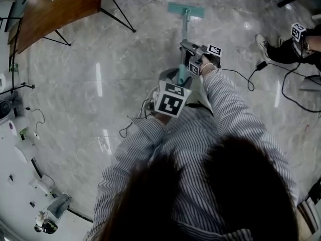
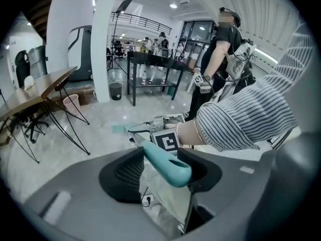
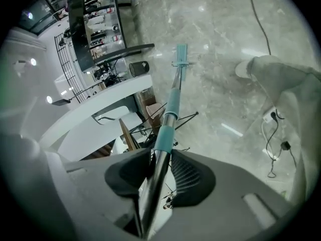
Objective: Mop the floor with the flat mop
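Note:
The flat mop has a teal head point(image 1: 185, 10) flat on the grey marble floor, ahead of me, and its pole point(image 1: 184, 34) runs back toward my body. My right gripper point(image 1: 189, 49) is shut on the metal pole point(image 3: 159, 159) partway down; in the right gripper view the mop head point(image 3: 181, 54) lies far along the pole. My left gripper point(image 1: 179, 80) is shut on the teal handle end point(image 2: 168, 165), which sticks out between its jaws. My left gripper point(image 2: 165, 172) sits just behind and below the right one point(image 2: 165, 137).
A wooden table point(image 1: 55, 9) on thin black legs stands at the top left. A person's leg and shoe point(image 1: 266, 46) and loose cables point(image 1: 293, 92) lie on the floor at the right. White counters point(image 1: 15, 149) edge the left. Another person point(image 2: 220, 59) stands beyond.

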`<move>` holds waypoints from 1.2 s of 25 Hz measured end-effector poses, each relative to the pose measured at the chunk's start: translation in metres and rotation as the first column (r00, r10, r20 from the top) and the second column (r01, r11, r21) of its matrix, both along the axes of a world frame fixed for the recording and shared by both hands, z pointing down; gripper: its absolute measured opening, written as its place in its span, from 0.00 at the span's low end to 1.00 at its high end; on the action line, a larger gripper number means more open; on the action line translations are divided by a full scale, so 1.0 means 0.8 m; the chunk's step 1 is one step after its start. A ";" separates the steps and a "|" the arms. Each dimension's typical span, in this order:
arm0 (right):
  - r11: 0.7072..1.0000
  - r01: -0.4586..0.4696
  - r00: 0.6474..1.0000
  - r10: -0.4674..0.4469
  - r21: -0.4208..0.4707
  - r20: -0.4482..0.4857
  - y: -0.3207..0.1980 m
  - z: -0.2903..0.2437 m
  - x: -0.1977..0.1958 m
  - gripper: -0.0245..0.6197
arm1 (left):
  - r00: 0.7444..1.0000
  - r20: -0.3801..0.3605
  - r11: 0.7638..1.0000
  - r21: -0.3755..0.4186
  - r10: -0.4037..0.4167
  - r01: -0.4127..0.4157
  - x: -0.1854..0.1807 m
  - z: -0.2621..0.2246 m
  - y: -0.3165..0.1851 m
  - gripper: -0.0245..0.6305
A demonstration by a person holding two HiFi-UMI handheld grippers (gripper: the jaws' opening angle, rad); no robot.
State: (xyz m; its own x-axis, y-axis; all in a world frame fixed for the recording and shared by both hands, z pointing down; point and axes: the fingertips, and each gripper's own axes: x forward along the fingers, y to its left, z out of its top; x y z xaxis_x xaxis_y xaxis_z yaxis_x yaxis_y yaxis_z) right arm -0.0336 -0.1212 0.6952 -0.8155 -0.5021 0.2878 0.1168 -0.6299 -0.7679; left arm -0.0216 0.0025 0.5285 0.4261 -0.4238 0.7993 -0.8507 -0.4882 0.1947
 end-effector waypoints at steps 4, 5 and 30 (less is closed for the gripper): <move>1.000 -0.011 1.000 0.011 -0.024 -0.003 0.095 0.002 0.002 0.23 | 0.999 0.012 0.999 -0.028 0.032 -0.032 0.000 0.004 0.098 0.37; 0.999 -0.007 1.000 0.007 -0.032 -0.005 0.117 -0.002 0.001 0.23 | 0.999 0.008 0.999 -0.035 0.034 -0.033 -0.002 -0.001 0.119 0.37; 0.996 -0.012 0.999 0.016 -0.088 0.044 0.229 -0.061 0.023 0.24 | 0.996 -0.091 0.999 -0.047 -0.017 0.013 0.028 -0.080 0.202 0.40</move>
